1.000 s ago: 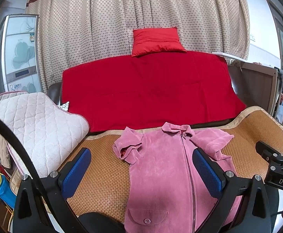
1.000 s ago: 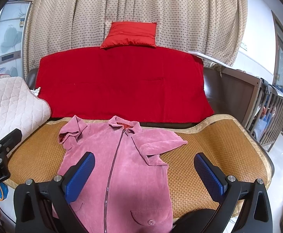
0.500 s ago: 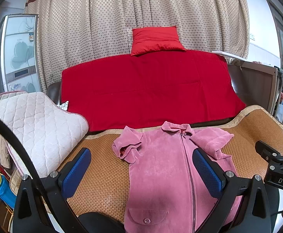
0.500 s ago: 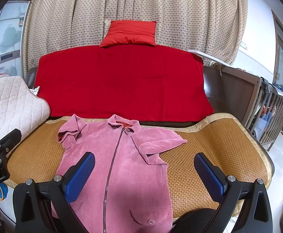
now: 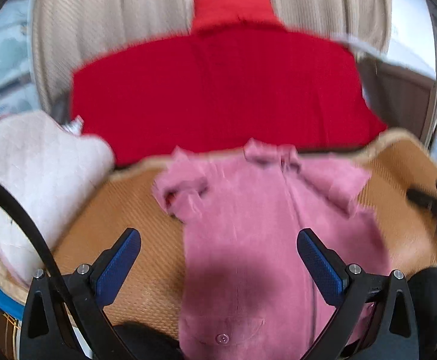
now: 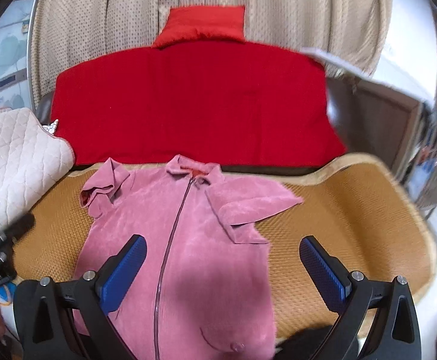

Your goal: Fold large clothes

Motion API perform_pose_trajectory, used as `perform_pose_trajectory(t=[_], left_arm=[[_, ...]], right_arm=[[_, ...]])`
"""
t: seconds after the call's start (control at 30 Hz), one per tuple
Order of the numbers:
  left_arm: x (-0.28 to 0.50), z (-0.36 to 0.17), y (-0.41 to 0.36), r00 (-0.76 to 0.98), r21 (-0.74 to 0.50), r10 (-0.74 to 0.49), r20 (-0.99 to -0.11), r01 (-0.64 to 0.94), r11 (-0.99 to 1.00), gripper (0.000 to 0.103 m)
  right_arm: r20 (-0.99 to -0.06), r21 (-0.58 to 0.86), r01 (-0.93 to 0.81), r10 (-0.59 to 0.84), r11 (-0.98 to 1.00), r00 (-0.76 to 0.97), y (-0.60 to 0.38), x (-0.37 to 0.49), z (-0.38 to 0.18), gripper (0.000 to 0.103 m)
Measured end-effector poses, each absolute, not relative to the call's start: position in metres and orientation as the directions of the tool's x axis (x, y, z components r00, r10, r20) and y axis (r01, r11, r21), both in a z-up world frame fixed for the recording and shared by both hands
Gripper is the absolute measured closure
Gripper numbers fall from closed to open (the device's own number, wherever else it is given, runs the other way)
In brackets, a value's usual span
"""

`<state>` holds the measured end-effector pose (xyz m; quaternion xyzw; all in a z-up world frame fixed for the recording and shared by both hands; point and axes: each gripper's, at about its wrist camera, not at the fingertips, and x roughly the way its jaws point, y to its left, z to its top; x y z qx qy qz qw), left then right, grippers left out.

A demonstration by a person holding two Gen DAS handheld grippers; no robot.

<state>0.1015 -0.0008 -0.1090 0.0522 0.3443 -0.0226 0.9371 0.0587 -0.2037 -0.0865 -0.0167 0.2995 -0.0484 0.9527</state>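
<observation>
Left wrist view (motion-blurred): The left gripper (image 5: 218, 265) has its jaws spread wide with nothing between the blue pads (image 5: 118, 265). It hovers above the lower half of the pink zip-front jacket (image 5: 248, 240). The jacket lies front-up on the woven rattan mat (image 5: 122, 210) that covers the sofa seat, with its collar toward the back edge of the mat. One sleeve is bunched near the collar on the left side; the other sleeve is folded over the chest on the right side. A buttoned pocket (image 5: 223, 336) shows near the hem. A white quilted pad (image 5: 38, 174) rests at the left edge of the mat. A red blanket (image 5: 218, 96) covers the sofa backrest, with a red cushion (image 5: 233, 12) on top of it.

Right wrist view: The right gripper (image 6: 223, 265) also has its jaws spread wide and holds nothing. Its left pad is over the jacket (image 6: 188, 240) beside the zip (image 6: 170, 240); its right pad is over bare mat (image 6: 338, 210). The jacket occupies the left half of the mat. A beige dotted curtain (image 6: 278, 9) hangs behind the sofa. No containers are distinguishable in either view.
</observation>
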Motion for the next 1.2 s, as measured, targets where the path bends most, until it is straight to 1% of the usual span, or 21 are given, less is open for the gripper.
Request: perform_pose_trajectory(t=[0.07,0.13,0.23,0.3,0.37,0.43,0.57,0.6,0.67,0.77,0.8,0.83,0.87,0.9,0.93,0.97,1.03,1.07,1.13,1.2], left_arm=[[0.121,-0.134,-0.003,0.712,0.079,-0.009,-0.702,0.091,0.993,0.000],[0.139,-0.162,-0.004,0.656,0.068,-0.009,-0.754,0.092,0.993,0.000],[0.156,-0.182,-0.004,0.621,0.037,-0.025,-0.783,0.087,0.996,0.000],[0.166,-0.186,-0.005,0.618,0.040,-0.019,-0.786,0.082,0.996,0.000],[0.177,-0.186,-0.009,0.621,0.050,-0.012,-0.783,0.083,0.995,0.000],[0.186,-0.186,-0.013,0.623,0.058,-0.010,-0.782,0.090,0.994,0.000],[0.204,-0.183,-0.024,0.639,0.099,0.008,-0.769,0.106,0.989,0.000],[0.206,-0.182,-0.027,0.643,0.107,0.011,-0.766,0.110,0.988,0.000],[0.213,-0.181,-0.030,0.652,0.111,0.009,-0.759,0.115,0.987,0.000],[0.222,-0.182,-0.035,0.652,0.112,0.006,-0.758,0.120,0.986,0.000],[0.225,-0.182,-0.038,0.649,0.107,0.001,-0.761,0.123,0.987,0.000],[0.226,-0.182,-0.039,0.649,0.104,-0.001,-0.761,0.123,0.987,0.000],[0.226,-0.182,-0.040,0.650,0.104,-0.002,-0.760,0.124,0.987,0.000],[0.227,-0.182,-0.041,0.650,0.103,-0.002,-0.760,0.124,0.987,0.000],[0.227,-0.181,-0.042,0.651,0.104,-0.003,-0.759,0.125,0.987,0.000],[0.226,-0.180,-0.042,0.653,0.104,-0.003,-0.757,0.124,0.987,0.000],[0.223,-0.176,-0.040,0.662,0.100,-0.003,-0.750,0.117,0.988,0.000],[0.224,-0.176,-0.038,0.665,0.097,-0.003,-0.747,0.114,0.989,0.000],[0.221,-0.171,-0.031,0.681,0.089,0.002,-0.733,0.093,0.992,0.000],[0.217,-0.170,-0.024,0.689,0.085,0.010,-0.724,0.074,0.994,0.000]], right_arm=[[-0.618,0.008,0.061,-0.043,0.998,0.785,-0.231,0.095,-0.109,0.000],[-0.666,0.085,0.082,-0.005,0.993,0.746,-0.266,0.133,-0.134,0.000],[-0.714,0.300,0.139,0.126,0.944,0.689,-0.327,0.185,-0.177,0.000],[-0.703,0.458,0.205,0.212,0.865,0.679,-0.365,0.212,-0.202,0.000],[-0.680,0.546,0.231,0.264,0.805,0.684,-0.387,0.232,-0.218,0.003],[-0.668,0.602,0.263,0.294,0.754,0.684,-0.403,0.252,-0.231,0.011],[-0.658,0.674,0.332,0.332,0.660,0.676,-0.425,0.284,-0.254,0.019],[-0.660,0.684,0.347,0.341,0.642,0.670,-0.428,0.289,-0.259,0.023],[-0.666,0.700,0.389,0.348,0.599,0.660,-0.433,0.296,-0.270,0.024],[-0.616,0.749,0.374,0.367,0.547,0.697,-0.440,0.301,-0.273,0.024],[-0.602,0.763,0.368,0.376,0.532,0.705,-0.441,0.304,-0.274,0.028],[-0.587,0.777,0.360,0.388,0.516,0.711,-0.442,0.307,-0.275,0.037],[-0.577,0.787,0.352,0.402,0.506,0.711,-0.442,0.311,-0.278,0.042],[-0.576,0.790,0.349,0.412,0.505,0.706,-0.442,0.315,-0.280,0.057],[-0.577,0.789,0.347,0.416,0.506,0.703,-0.442,0.318,-0.282,0.070],[-0.578,0.789,0.349,0.417,0.506,0.701,-0.442,0.320,-0.284,0.070],[-0.561,0.795,0.333,0.402,0.507,0.724,-0.442,0.319,-0.279,0.079],[-0.558,0.781,0.311,0.380,0.542,0.738,-0.439,0.318,-0.269,0.081],[-0.536,0.741,0.241,0.336,0.627,0.774,-0.426,0.314,-0.251,0.082],[-0.466,0.723,0.122,0.349,0.680,0.813,-0.405,0.306,-0.228,0.082]])
